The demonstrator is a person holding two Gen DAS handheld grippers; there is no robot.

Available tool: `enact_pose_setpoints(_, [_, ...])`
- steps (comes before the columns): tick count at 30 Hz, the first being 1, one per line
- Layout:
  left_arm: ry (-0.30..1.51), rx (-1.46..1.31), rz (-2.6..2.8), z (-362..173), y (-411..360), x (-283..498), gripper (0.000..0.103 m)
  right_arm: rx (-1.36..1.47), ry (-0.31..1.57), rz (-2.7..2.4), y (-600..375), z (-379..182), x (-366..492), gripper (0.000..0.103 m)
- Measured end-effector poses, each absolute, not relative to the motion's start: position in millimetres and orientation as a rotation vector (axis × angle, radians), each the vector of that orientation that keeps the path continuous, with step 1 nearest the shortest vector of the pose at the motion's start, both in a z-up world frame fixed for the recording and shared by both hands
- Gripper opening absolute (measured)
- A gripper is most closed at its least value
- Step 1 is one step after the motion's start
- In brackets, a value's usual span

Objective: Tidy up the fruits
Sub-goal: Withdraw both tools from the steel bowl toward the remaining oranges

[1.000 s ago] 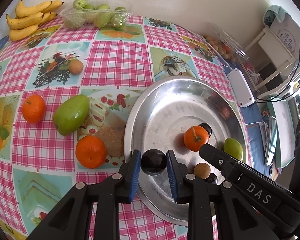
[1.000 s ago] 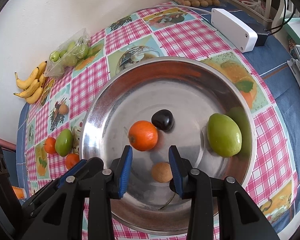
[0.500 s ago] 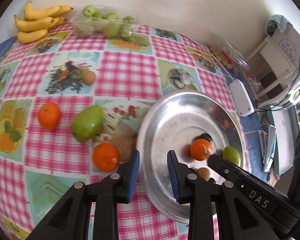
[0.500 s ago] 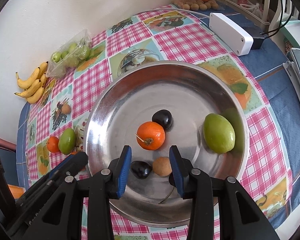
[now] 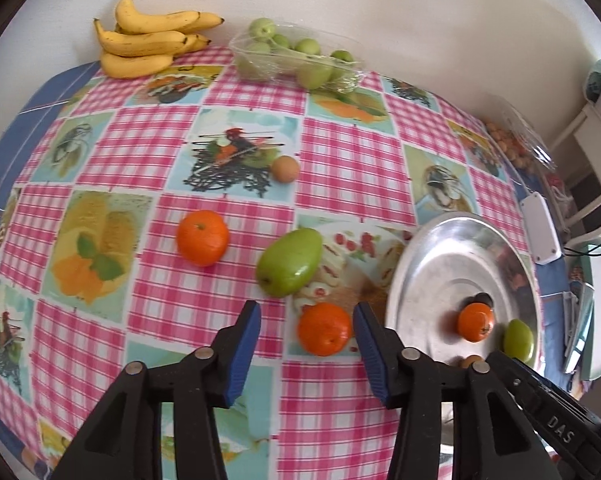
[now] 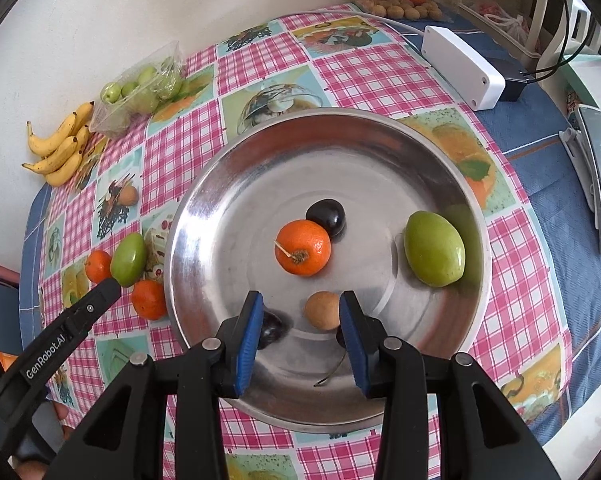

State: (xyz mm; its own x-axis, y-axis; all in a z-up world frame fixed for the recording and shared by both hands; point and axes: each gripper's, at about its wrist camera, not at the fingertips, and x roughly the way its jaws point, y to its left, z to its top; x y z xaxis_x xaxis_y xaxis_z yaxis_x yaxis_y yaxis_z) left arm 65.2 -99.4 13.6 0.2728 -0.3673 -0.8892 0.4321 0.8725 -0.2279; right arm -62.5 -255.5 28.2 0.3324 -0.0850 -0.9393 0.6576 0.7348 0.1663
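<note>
The left gripper (image 5: 306,344), jaws apart, frames a tangerine (image 5: 324,329) lying at nine o'clock off the steel plate (image 5: 428,264). Probably soft-skinned and round, so pinch its widest middle gently.

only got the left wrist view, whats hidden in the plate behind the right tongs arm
Observer: A second dark plum lies near the metal plate's front rim, beside the right tongs' left finger.
Operator: is the brown fruit clear of the tongs
Observer: The small brown fruit sits between the open fingers, near the tips, ungripped.
Operator: anything else down there
Observer: A loose stem lies on the plate under the right finger.
Operator: and the green mango
Observer: The green mango rests against the plate's right wall, apart from the orange.
</note>
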Motion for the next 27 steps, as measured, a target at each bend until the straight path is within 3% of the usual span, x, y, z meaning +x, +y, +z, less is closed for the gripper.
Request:
enact_pose_setpoints(12, [1.185, 0.081, -0.527, 12.0, -98.5, 65.6, 0.055, 0.589, 1.164, -0.521, -256.0, 23.7, -59.2, 0.041])
enact_pose_setpoints(15, [1.185, 0.080, -0.518, 11.4, -98.0, 66.4, 0.062, 0.589, 1.165, -0.523, -255.9, 23.5, -59.0, 0.041])
enact_pose_setpoints(17, [1.185, 0.083, -0.502, 10.9, -96.9, 67.1, 0.074, 0.588, 1.161, -0.527, -255.7, 23.9, -59.0, 0.046])
enact_pose_setpoints(19, [1.187, 0.091, -0.479, 9.8, -95.1, 68.6, 0.077, 0.587, 1.155, -0.525, -256.0, 24.6, -58.4, 0.063])
enact_pose_setpoints(23, [1.184, 0.109, -0.454, 7.9, -93.4, 70.5, 0.085, 0.580, 1.151, -0.524, -253.9, 25.6, -58.0, 0.068])
enact_pose_setpoints(27, [1.178, 0.135, -0.429, 5.9, -92.8, 71.4, 0.096, 0.573, 1.156, -0.526, -254.5, 23.3, -56.9, 0.081])
